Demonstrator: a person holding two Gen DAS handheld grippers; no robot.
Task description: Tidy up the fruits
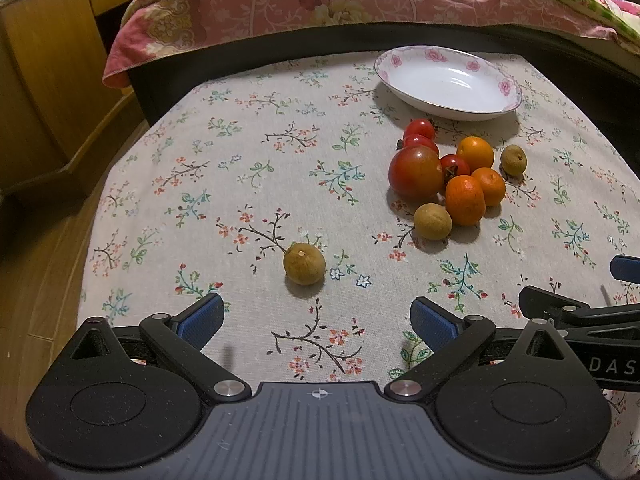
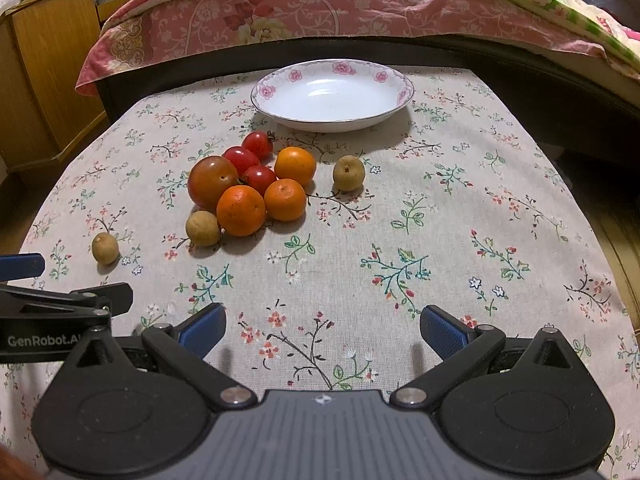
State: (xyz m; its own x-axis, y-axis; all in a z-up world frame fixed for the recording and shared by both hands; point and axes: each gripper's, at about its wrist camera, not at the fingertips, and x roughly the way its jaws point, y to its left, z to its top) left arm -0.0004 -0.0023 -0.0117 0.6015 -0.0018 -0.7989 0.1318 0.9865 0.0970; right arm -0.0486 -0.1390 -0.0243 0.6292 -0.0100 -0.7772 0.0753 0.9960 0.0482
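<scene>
Both grippers hang low over the near edge of the worktop (image 2: pixel 460 208), and neither has taken anything. The left gripper (image 1: pixel 318 322) is spread wide and empty, and so is the right gripper (image 2: pixel 322 330).

The dish (image 2: pixel 280 80) sits empty at the top centre of the right wrist view. Just below it and to the left lies the pile of fruit: a large tomato (image 2: pixel 212 182), three small tomatoes (image 2: pixel 258 144) and three oranges (image 2: pixel 241 211), packed so that they touch. One brown fruit (image 2: pixel 203 228) leans against the pile's lower edge, and another (image 2: pixel 349 173) sits alone to the right of it.

The step in hand looks like the first pick. The easiest target is likely the stray brown fruit (image 1: pixel 304 264), just above and slightly left of centre between the left fingers in the left wrist view, with free cloth all round. Centre it between the pads, come down level, and close gently, since it is round and may roll. Leave the pile for later, taking outer pieces first
</scene>
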